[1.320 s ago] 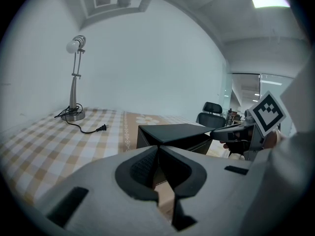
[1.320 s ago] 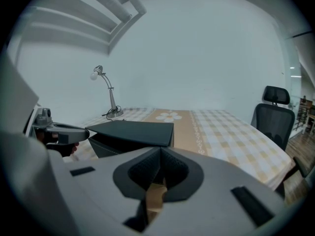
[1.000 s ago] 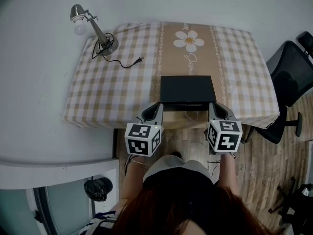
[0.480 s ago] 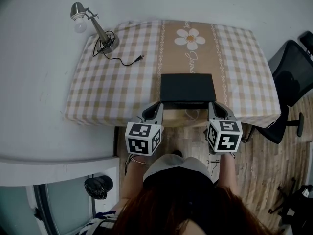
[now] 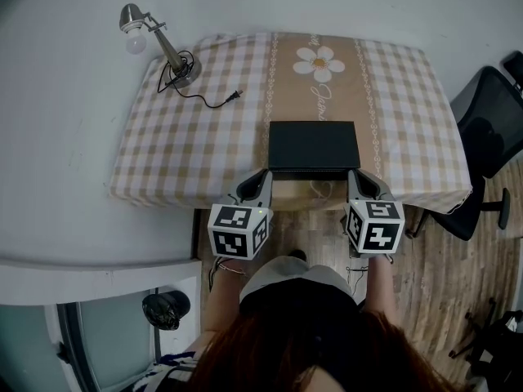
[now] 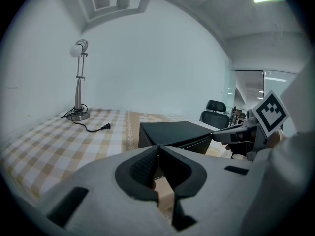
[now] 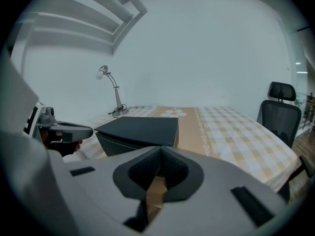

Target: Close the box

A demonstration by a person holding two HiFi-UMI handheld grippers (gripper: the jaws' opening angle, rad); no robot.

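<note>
Flanking black box (image 5: 314, 147): L gripper (image 5: 263, 176), R gripper (image 5: 355, 175), fingers pressed together; cloth script (image 5: 315, 100) illegible.

Desk lamp (image 5: 151, 39), checked tablecloth (image 5: 196, 137), office chair (image 5: 486, 137).

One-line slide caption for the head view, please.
Jaws shut, the left hand-held gripper and right hand-held gripper sit at the near corners of the black box on a checked tablecloth, desk lamp far left.

Matt black box (image 5: 314, 146) on checked woven cloth (image 5: 204, 145); shiny metal lamp (image 5: 169, 53)
</note>
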